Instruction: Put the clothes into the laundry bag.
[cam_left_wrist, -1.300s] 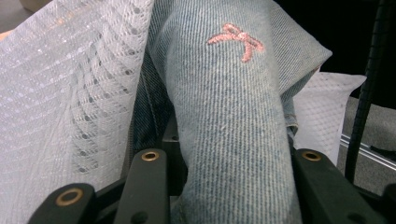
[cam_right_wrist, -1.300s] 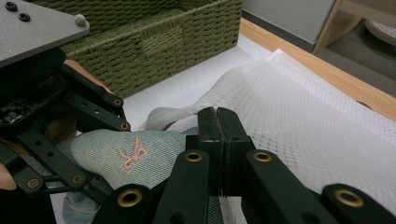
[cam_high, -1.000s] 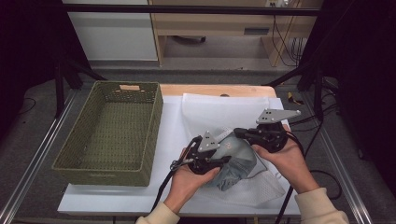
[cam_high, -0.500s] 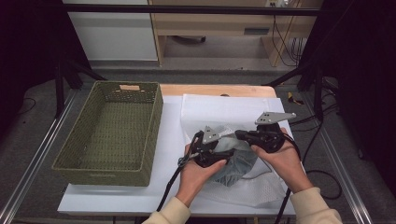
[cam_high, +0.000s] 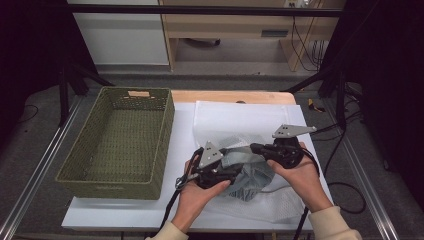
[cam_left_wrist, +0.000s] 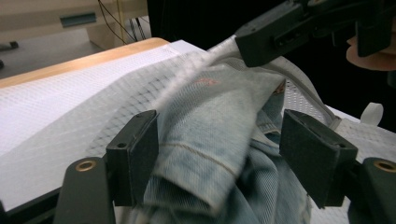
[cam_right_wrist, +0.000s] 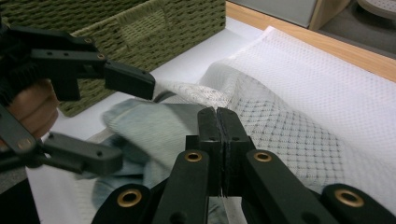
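A light blue denim garment (cam_high: 254, 179) lies bunched at the mouth of a white mesh bag (cam_high: 235, 120) on the table. My left gripper (cam_high: 237, 171) points right at the denim (cam_left_wrist: 210, 121). Its jaws have just been opening and stand apart, with a denim fold between them; the right pad (cam_left_wrist: 314, 151) is clear of the cloth. My right gripper (cam_high: 256, 148) is shut on the bag's rim and holds it lifted above the garment. In the right gripper view its jaws (cam_right_wrist: 218, 116) meet on thin mesh, and the left gripper (cam_right_wrist: 126, 122) gapes over the denim (cam_right_wrist: 154, 133).
A green woven basket (cam_high: 109, 182) with nothing in it stands on the left of the white table mat (cam_high: 100, 217). The mesh bag spreads back toward the wooden table edge (cam_high: 230, 96). Cables trail off the front of the table.
The left gripper's jaws have spread apart around the denim fold and the hand has shifted slightly left. The right gripper has sunk a little while staying shut on the bag rim.
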